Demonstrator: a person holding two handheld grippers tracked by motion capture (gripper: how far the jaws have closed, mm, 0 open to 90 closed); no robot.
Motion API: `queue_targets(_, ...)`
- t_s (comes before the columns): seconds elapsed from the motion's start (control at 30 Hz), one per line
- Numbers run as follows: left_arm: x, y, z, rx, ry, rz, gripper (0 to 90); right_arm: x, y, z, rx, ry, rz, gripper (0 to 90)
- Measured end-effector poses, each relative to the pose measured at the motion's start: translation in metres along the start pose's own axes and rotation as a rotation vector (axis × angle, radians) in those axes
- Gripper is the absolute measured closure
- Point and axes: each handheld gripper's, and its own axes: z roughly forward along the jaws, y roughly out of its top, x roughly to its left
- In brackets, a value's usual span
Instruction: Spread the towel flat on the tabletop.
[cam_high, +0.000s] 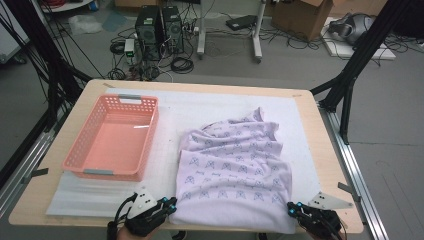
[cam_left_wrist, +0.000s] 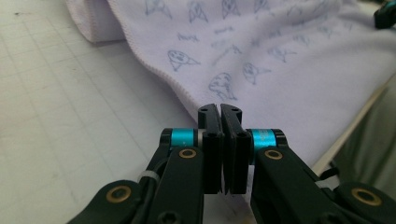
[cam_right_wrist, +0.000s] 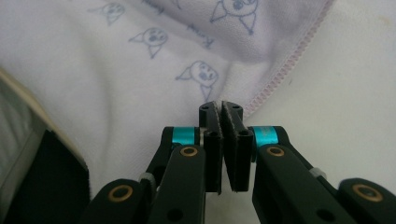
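A pale lilac towel (cam_high: 235, 160) printed with small cat faces lies rumpled on the right half of the white mat (cam_high: 300, 130). My left gripper (cam_high: 172, 202) is at the towel's near left corner. In the left gripper view its jaws (cam_left_wrist: 219, 109) stand shut, with the hemmed edge of the towel (cam_left_wrist: 280, 60) running into the tips. My right gripper (cam_high: 294, 207) is at the near right corner. Its jaws (cam_right_wrist: 220, 106) are shut too, and a sliver of the towel (cam_right_wrist: 93, 70) shows pinched between them at the hem.
A pink plastic basket (cam_high: 151, 136) with nothing in it stands on the mat at the left. The wooden table (cam_high: 330, 165) ends just behind both grippers at its near edge. Computers, cables and boxes sit on the floor beyond the far edge.
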Motion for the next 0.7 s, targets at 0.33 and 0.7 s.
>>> queue_targets(0.33,-0.010,-0.013,-0.020,-0.007,-0.055,-0.039,82.1,0.009,-0.012,-0.029,0.011,0.056,0.027,84.2)
queue_targets(0.7,0.009,0.002,0.020,-0.016,0.006,-0.086,45.7,-0.001,0.000,-0.006,-0.047,-0.085,0.046,57.4)
